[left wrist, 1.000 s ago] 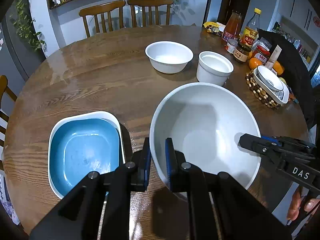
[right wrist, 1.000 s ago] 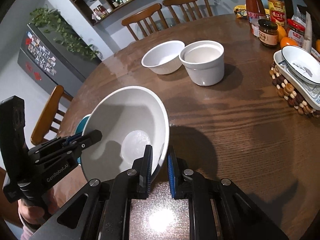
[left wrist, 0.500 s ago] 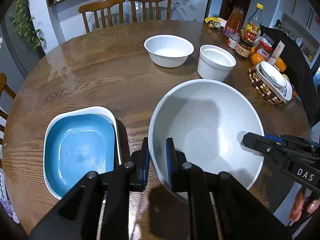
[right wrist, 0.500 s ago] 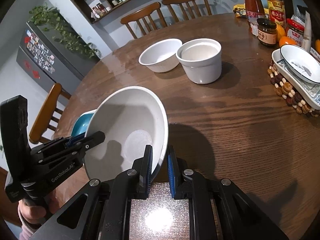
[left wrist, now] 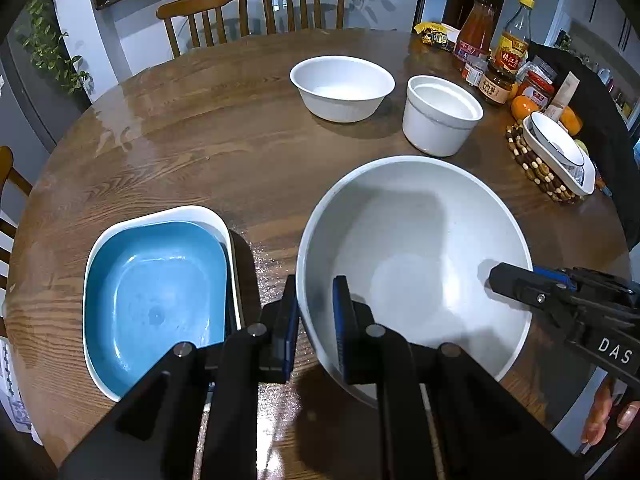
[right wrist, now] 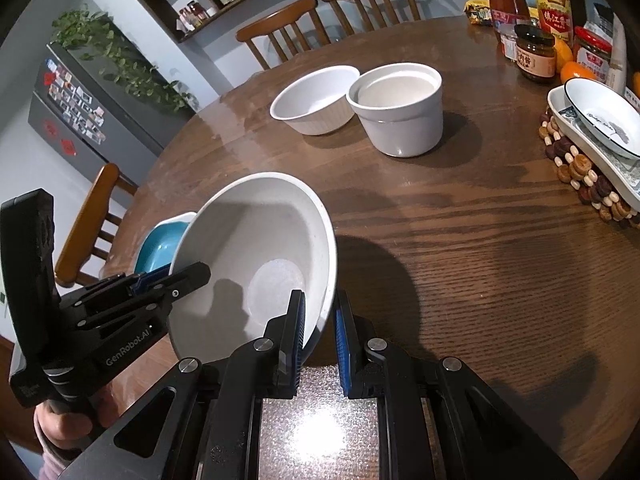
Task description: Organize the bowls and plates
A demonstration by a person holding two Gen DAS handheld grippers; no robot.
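A large white bowl [left wrist: 416,248] is held above the round wooden table [left wrist: 224,152] by both grippers. My left gripper [left wrist: 316,320] is shut on its left rim. My right gripper [right wrist: 318,320] is shut on its right rim; it also shows in the left wrist view [left wrist: 520,284]. The bowl [right wrist: 256,256] tilts in the right wrist view. A blue square dish nested in a white square dish [left wrist: 156,300] lies just left of the bowl. A wide white bowl [left wrist: 342,86] and a white ramekin pot [left wrist: 440,114] stand farther back.
A beaded trivet with stacked white dishes [left wrist: 556,160] lies at the right edge. Sauce bottles and jars [left wrist: 504,60] and oranges stand at the back right. Wooden chairs [left wrist: 252,12] stand behind the table and one at the left [right wrist: 92,220].
The large white bowl, held by both grippers, has shifted slightly back and up; the blue dish now sits a little closer below the left gripper.
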